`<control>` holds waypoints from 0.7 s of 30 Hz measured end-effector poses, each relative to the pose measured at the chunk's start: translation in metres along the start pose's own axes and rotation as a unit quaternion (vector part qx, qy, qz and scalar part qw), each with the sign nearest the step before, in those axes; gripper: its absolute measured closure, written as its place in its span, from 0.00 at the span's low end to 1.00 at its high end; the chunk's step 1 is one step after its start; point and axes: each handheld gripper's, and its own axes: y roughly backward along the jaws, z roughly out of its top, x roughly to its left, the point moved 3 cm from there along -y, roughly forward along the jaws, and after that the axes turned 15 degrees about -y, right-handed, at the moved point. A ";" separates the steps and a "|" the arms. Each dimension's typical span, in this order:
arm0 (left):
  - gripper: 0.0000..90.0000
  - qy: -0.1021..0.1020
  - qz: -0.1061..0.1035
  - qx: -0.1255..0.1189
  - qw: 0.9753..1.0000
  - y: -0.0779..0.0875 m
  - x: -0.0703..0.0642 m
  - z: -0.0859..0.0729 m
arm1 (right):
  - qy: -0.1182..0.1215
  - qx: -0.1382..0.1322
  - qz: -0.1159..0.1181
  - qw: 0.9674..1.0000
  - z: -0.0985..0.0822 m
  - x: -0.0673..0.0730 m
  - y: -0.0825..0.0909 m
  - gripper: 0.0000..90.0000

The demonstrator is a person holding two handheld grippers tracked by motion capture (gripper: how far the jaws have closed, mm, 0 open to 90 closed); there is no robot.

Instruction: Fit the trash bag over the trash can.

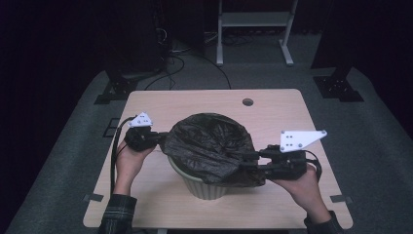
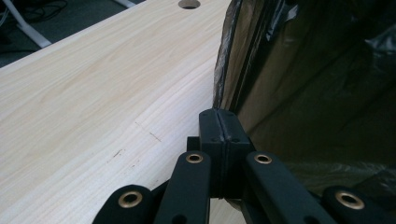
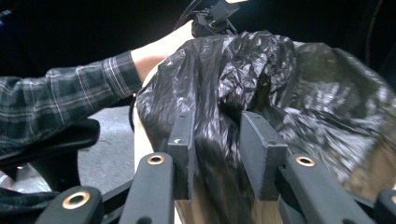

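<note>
On table, unlabelled black bag (image 1: 209, 146), pale bin (image 1: 207, 187)

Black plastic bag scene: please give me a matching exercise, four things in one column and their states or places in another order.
Things:
1. black plastic bag
2. pale green round bin
3. left gripper
4. right gripper

States:
A. jaws apart, a bag fold between them
B. jaws shut on the bag's edge
C. stands on the light wooden table
D. draped over the bin's rim

Pairs: 1-D, 2-C, 3-B, 4-A
</note>
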 end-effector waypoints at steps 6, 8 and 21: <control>1.00 -0.001 -0.002 0.000 1.000 0.000 -0.001 -0.001 | 0.011 0.016 0.030 0.999 -0.001 0.004 -0.012 1.00; 1.00 -0.002 -0.002 0.001 1.000 0.000 -0.001 -0.001 | 0.019 0.016 0.042 0.999 -0.003 0.010 -0.015 1.00; 1.00 0.007 -0.005 0.004 1.000 -0.007 0.000 -0.008 | 0.069 0.088 0.100 0.989 -0.035 0.056 -0.072 1.00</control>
